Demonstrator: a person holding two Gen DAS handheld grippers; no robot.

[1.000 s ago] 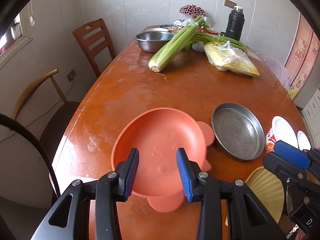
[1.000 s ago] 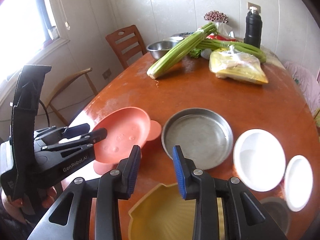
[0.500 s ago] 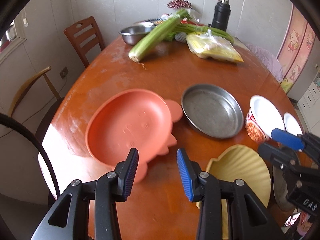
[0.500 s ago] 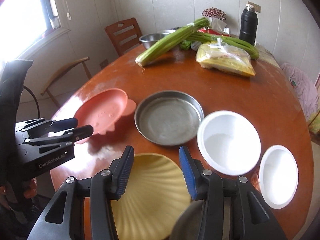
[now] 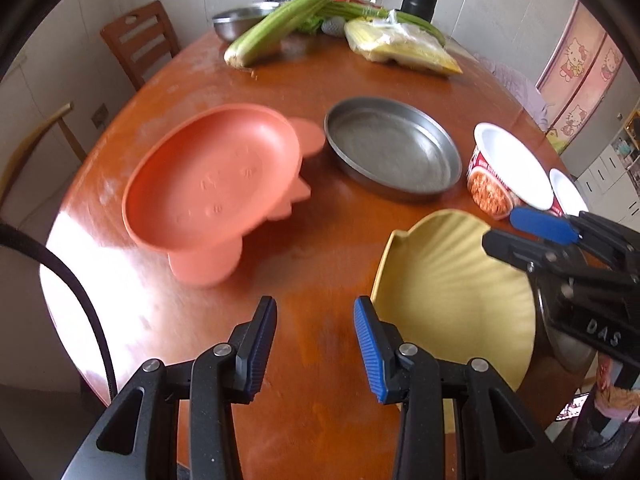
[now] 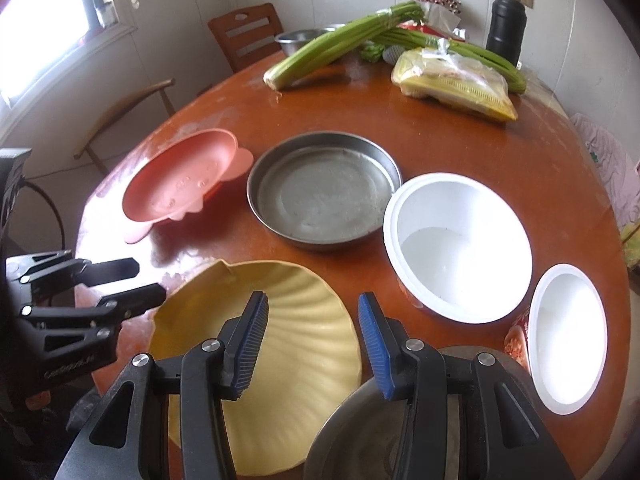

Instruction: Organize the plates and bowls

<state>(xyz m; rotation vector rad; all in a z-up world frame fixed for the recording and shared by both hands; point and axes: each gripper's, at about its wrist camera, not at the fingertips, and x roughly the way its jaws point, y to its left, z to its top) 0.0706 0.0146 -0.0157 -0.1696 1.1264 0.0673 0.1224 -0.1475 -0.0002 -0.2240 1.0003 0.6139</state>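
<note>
An orange plastic plate (image 5: 212,184) with ear-shaped tabs lies at the table's left, also seen as the orange plate (image 6: 180,176). My left gripper (image 5: 314,308) is open over bare wood between it and a yellow shell-shaped plate (image 5: 452,292). My right gripper (image 6: 312,304) is open above the yellow plate (image 6: 304,344), with nothing between its fingers. Beyond lie a round metal pan (image 6: 324,192), a large white noodle bowl (image 6: 460,244) and a smaller one (image 6: 568,336). Another metal dish (image 6: 360,440) lies under the right finger.
Celery (image 6: 340,44), a bag of yellow food (image 6: 452,84), a steel bowl (image 5: 240,24) and a black flask (image 6: 506,24) crowd the far end of the table (image 6: 440,136). Wooden chairs (image 6: 248,36) stand at the far left. The near edge is close below both grippers.
Both grippers drew back toward the near edge and sank. The left one came off the orange plate toward the yellow plate. The right jaws widened a little.
</note>
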